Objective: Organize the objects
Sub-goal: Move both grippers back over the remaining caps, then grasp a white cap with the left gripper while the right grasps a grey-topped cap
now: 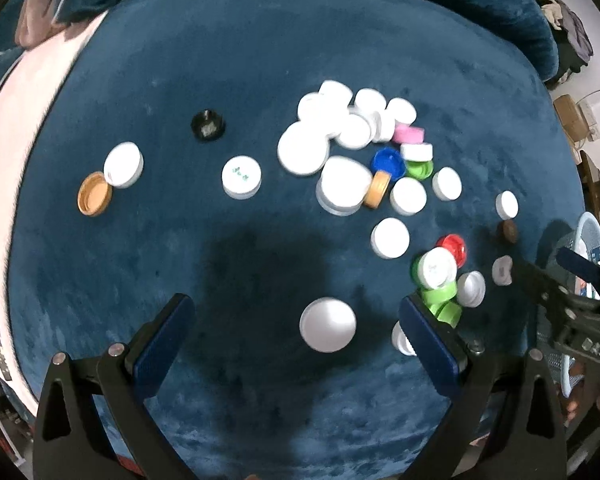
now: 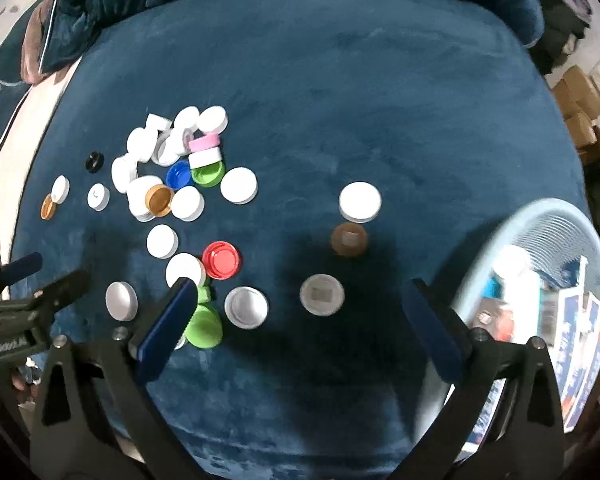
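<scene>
Left gripper [image 1: 296,322] hovering, jaws spread around white cap [image 1: 328,324]; right gripper [image 2: 300,312] gaping, empty; next: pinch cap, carry to basket [image 2: 540,216]

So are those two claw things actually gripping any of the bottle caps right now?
No. The left gripper is open, hovering over a white cap without touching it. The right gripper is open too, with nothing between its fingers.

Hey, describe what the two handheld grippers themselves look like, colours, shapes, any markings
Both match. The left gripper and right gripper each have a black frame with triangular cutouts and silver bolts. Their two fingers carry flat dark-blue rectangular pads. White lettering marks each body, too blurred to read. No cables or sleeves are visible.
</scene>
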The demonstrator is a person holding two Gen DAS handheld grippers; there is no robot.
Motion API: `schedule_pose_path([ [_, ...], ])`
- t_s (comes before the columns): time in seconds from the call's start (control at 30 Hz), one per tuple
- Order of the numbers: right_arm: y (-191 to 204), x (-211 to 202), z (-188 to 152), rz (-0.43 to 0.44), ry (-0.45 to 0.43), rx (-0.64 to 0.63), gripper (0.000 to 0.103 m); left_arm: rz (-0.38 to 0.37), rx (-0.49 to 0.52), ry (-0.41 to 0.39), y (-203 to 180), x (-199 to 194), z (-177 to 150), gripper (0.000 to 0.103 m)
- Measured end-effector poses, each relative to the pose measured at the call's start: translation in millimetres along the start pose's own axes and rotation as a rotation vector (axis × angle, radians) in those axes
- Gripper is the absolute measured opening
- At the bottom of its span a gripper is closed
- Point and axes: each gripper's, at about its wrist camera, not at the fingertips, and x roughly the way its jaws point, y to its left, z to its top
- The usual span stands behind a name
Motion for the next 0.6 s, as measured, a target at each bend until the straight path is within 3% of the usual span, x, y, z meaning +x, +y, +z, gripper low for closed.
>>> schedule_pose_path([
  [0.2, 11, 24, 8, 0.050, 0.060, -0.037, 0.103, -0.003, -0.003, 0.065, 4, 24, -14, 0.102],
  [0.43, 17, 39, 32, 0.105, 0.045, -0.037, 0.101, -0.029, -0.052, 0.090, 12, 32, -22, 0.102],
  [0.5, 18, 44, 38, 0.105, 0.038, -0.032, 0.097, -0.038, -0.065, 0.082, 13, 30, -23, 0.102],
  [0.6, 19, 54, 47, 0.106, 0.049, -0.021, 0.081, -0.040, -0.071, 0.069, 13, 28, -24, 0.102],
])
